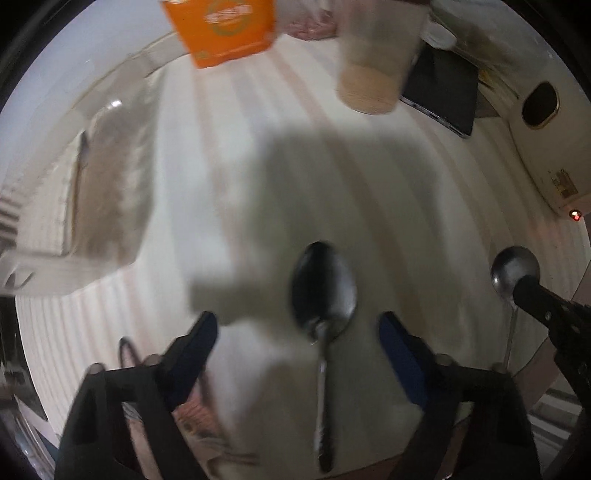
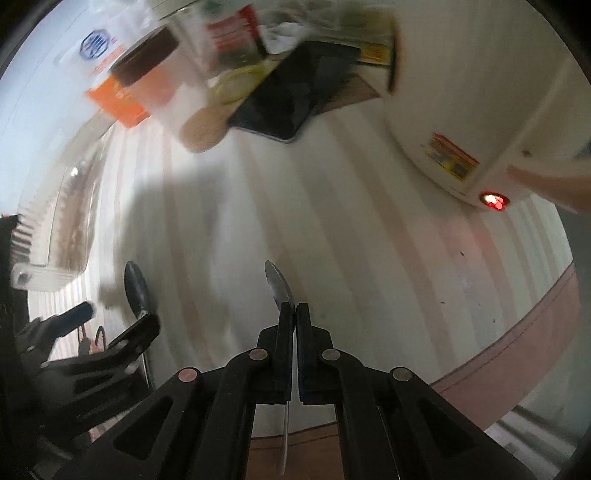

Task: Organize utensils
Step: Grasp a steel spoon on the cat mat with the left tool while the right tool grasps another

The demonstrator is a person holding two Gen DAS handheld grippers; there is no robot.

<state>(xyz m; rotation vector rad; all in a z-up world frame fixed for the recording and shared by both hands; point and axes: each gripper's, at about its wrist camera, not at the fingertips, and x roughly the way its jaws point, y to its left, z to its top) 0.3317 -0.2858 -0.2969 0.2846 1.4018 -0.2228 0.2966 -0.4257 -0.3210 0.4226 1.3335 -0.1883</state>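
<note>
A metal spoon (image 1: 325, 291) lies on the striped table between the open blue-padded fingers of my left gripper (image 1: 299, 325), bowl forward, handle running back under the gripper. It also shows in the right wrist view (image 2: 136, 288), with my left gripper (image 2: 118, 317) beside it. My right gripper (image 2: 294, 310) is shut on a second spoon (image 2: 279, 282), held edge-on with its bowl sticking out ahead of the fingertips and its handle hanging below. In the left wrist view that second spoon (image 1: 514, 271) and my right gripper (image 1: 532, 291) are at the right.
A clear ribbed plastic tray (image 1: 99, 192) stands at the left. At the back are an orange box (image 1: 221, 29), a translucent cup (image 1: 373, 74) and a dark tablet (image 1: 443, 88). A white appliance (image 2: 480, 122) with a red light stands at the right. The table edge (image 2: 517, 332) is near right.
</note>
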